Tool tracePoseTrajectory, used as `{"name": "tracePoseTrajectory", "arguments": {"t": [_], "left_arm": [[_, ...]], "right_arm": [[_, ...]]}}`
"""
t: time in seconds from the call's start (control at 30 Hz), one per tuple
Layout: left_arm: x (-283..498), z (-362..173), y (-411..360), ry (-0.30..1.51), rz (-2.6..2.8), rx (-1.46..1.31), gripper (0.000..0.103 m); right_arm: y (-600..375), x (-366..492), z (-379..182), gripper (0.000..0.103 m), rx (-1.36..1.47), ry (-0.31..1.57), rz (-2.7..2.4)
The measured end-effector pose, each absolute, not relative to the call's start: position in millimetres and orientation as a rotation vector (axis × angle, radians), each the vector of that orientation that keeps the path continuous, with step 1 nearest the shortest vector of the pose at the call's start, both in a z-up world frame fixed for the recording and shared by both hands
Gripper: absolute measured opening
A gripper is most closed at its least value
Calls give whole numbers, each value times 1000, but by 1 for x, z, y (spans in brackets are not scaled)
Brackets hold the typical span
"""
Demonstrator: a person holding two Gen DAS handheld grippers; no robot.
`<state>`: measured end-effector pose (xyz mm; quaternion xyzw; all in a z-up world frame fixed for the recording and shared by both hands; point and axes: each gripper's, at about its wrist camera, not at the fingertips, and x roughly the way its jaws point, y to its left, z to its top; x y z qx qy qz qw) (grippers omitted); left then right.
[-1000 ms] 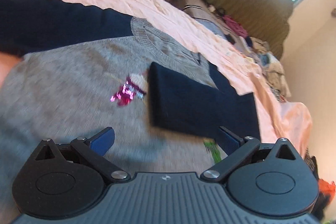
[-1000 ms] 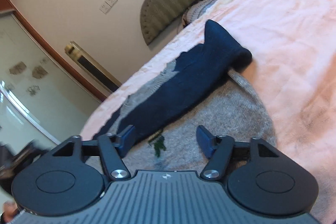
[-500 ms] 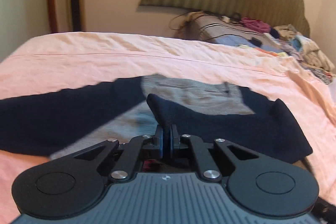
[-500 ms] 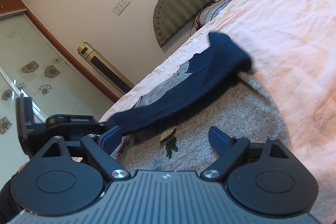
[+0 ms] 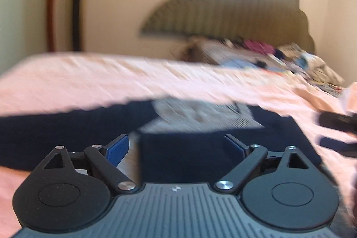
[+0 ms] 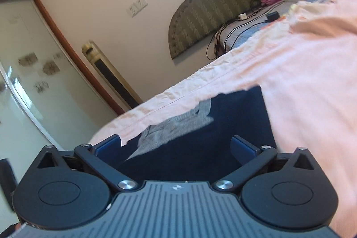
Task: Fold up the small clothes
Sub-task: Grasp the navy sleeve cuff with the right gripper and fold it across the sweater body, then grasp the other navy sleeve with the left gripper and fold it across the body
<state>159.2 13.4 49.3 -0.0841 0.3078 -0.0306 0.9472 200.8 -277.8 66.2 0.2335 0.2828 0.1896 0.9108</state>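
A small grey sweater with navy sleeves lies flat on the pink bedspread. One navy sleeve is folded across the grey body; the other stretches out to the left. My left gripper is open and empty, low over the folded sleeve. My right gripper is open and empty, low over the same navy sleeve, with the grey collar just beyond. The right gripper's fingers show at the right edge of the left wrist view.
A padded headboard stands at the far end of the bed. A heap of loose clothes and cables with a charger lie by it. A tall floor unit and a glass door are on the left.
My left gripper held the navy sleeve's cuff half a second ago and has let it go, now open. The sleeve lies folded across the body. My right gripper has moved lower and closer.
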Motion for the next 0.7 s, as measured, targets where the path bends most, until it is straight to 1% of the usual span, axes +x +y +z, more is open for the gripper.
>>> {"name": "tracePoseTrajectory", "arguments": {"t": [0.07, 0.1, 0.13, 0.17, 0.2, 0.23, 0.33, 0.4, 0.5, 0.63, 0.7], "left_arm": [[187, 27, 11, 773, -72, -254, 92], [193, 19, 14, 807, -57, -274, 91], [187, 14, 13, 766, -51, -242, 91], [186, 9, 12, 766, -40, -195, 94], [185, 3, 12, 768, -2, -130, 97], [182, 0, 12, 750, 1, -77, 98], [174, 5, 26, 752, -17, -98, 97], [157, 12, 44, 715, 25, -140, 97], [122, 22, 96, 628, 112, -283, 97], [79, 18, 213, 568, 386, -632, 98], [58, 11, 268, 475, 440, -814, 98]], "right_arm": [[-268, 237, 59, 103, 401, 668, 342], [-264, 253, 51, 103, 358, 719, 317], [-260, 264, 42, 102, 313, 764, 295], [-259, 269, 34, 103, 270, 797, 284], [-257, 264, 26, 103, 194, 743, 309], [-255, 258, 19, 103, 135, 715, 321], [-247, 251, 17, 103, 57, 695, 307], [-238, 250, 17, 103, -4, 700, 289], [-235, 246, 17, 103, -28, 692, 279], [-242, 245, 18, 103, 13, 679, 288], [-241, 245, 17, 103, 14, 678, 287]]}}
